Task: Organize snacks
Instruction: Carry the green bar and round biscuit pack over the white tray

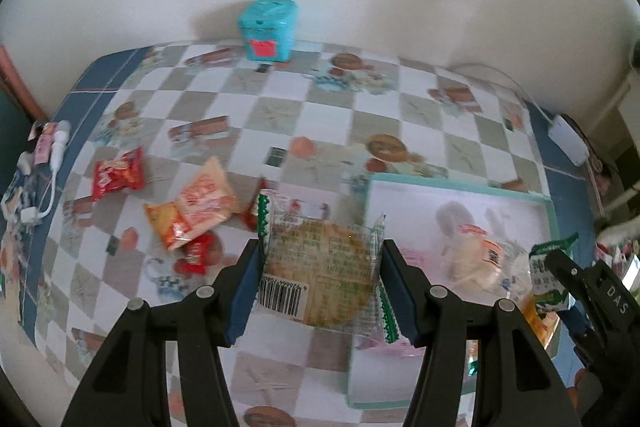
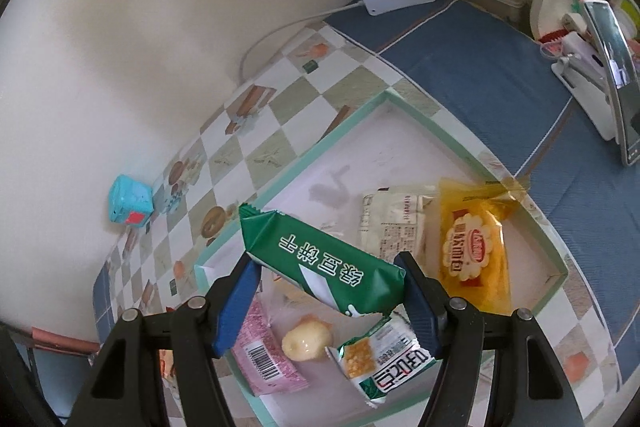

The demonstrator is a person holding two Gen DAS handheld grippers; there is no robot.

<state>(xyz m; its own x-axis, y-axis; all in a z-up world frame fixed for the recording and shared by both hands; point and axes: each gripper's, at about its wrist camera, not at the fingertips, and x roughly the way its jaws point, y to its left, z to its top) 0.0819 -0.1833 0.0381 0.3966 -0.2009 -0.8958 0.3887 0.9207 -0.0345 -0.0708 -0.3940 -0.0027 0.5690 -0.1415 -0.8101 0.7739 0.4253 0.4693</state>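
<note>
Left wrist view: frame edges are soft with blur, and print on the loose packets cannot be read. The right gripper (image 1: 576, 279) enters at the right edge, cut off, so its fingers cannot be judged here. The left gripper (image 1: 320, 267) is clamped on a clear-wrapped round cracker packet (image 1: 320, 267), barcode side facing the camera, held above the checkered surface (image 1: 280, 99) just beside the left wall of the teal-rimmed tray (image 1: 370, 187). Red and orange snack packets (image 1: 192, 203) lie loose on the surface to the left. A teal box (image 1: 267, 31) stands at the far wall.

Right wrist view: the right gripper (image 2: 326, 279) is clamped on a green biscuit packet (image 2: 320, 267), held tilted over the tray (image 2: 440, 123). Inside the tray lie a yellow packet (image 2: 474, 247), a white packet (image 2: 392, 223), a pink packet (image 2: 260, 355), a pale round sweet (image 2: 306, 345) and a green-white packet (image 2: 384, 359), the last partly hidden behind the gripper finger.
</note>
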